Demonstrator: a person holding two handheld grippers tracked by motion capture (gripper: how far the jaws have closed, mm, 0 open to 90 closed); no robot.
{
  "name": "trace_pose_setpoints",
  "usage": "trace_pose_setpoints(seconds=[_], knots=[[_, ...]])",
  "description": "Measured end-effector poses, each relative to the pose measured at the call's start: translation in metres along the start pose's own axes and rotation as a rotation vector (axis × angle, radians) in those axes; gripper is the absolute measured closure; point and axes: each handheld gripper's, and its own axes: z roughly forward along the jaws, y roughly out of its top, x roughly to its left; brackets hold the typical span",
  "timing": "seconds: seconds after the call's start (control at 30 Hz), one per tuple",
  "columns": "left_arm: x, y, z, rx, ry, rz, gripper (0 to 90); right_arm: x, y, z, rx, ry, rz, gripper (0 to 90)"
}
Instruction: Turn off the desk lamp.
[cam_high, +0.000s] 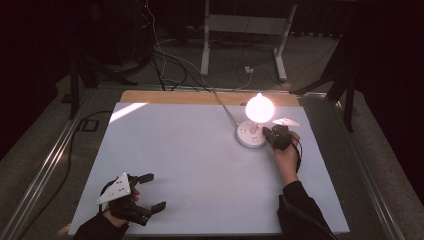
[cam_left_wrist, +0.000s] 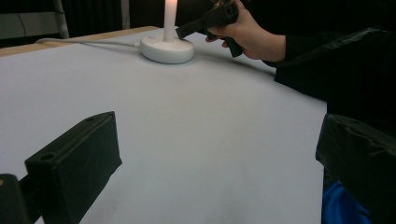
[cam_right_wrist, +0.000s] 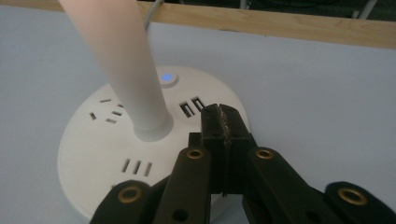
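Step in hand: the right gripper (cam_right_wrist: 223, 122), jaws pressed fully together with nothing between them, points its joined tips at the top of the round white plastic socket base (cam_right_wrist: 107, 154), just by the USB slots (cam_right_wrist: 192, 107) and a little short of the small round button with a blue light (cam_right_wrist: 168, 78). It looks like the switch is being worked, with the closed tips used as a poking finger.
Lamp: a white tapered stem (cam_right_wrist: 122, 70) rises from the middle of the base and carries a glowing round bulb (cam_high: 259, 106), already lit.
Where it stands: toward the far right of the table, near the bare wooden strip (cam_high: 200, 97) at the far edge; its white cord (cam_high: 222, 106) runs off over that edge.
Left gripper (cam_high: 145, 192): jaws wide apart, holding nothing, resting low at the near left, well apart from the lamp.
Next move, as I judge it: a small shift of the tips onto the button, then a short straight press, gentle enough not to slide the light base.
Surface: a smooth pale sheet (cam_high: 190, 165) over the table.
Room: dark, grey floor, cables (cam_high: 165, 60) and a white table frame (cam_high: 245, 30) beyond.
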Motion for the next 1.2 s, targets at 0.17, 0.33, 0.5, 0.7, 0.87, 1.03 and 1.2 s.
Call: trace_pose_setpoints(seconds=[0.17,0.33,0.5,0.7,0.87,1.03,1.2], knots=[[0.0,0.0,0.0,-0.006,0.0,-0.002,0.5,-0.002,0.009,-0.006,-0.01,0.02,0.026,90.0],[0.0,0.0,0.0,-0.004,0.0,-0.002,0.5,-0.002,0.02,-0.015,-0.038,0.027,0.02,90.0],[0.0,0.0,0.0,-0.005,0.003,-0.002,0.5,-0.001,0.019,-0.013,-0.035,0.024,0.021,90.0],[0.0,0.0,0.0,-0.003,0.007,-0.001,0.5,-0.001,0.012,-0.006,-0.015,0.024,0.021,90.0],[0.0,0.0,0.0,0.002,0.012,0.0,0.5,-0.001,0.009,-0.004,-0.006,0.027,0.021,90.0],[0.0,0.0,0.0,0.002,0.012,0.001,0.5,-0.002,0.007,-0.002,-0.002,0.026,0.021,90.0],[0.0,0.0,0.0,0.001,0.019,0.002,0.5,-0.001,0.005,0.0,0.007,0.027,0.02,90.0]])
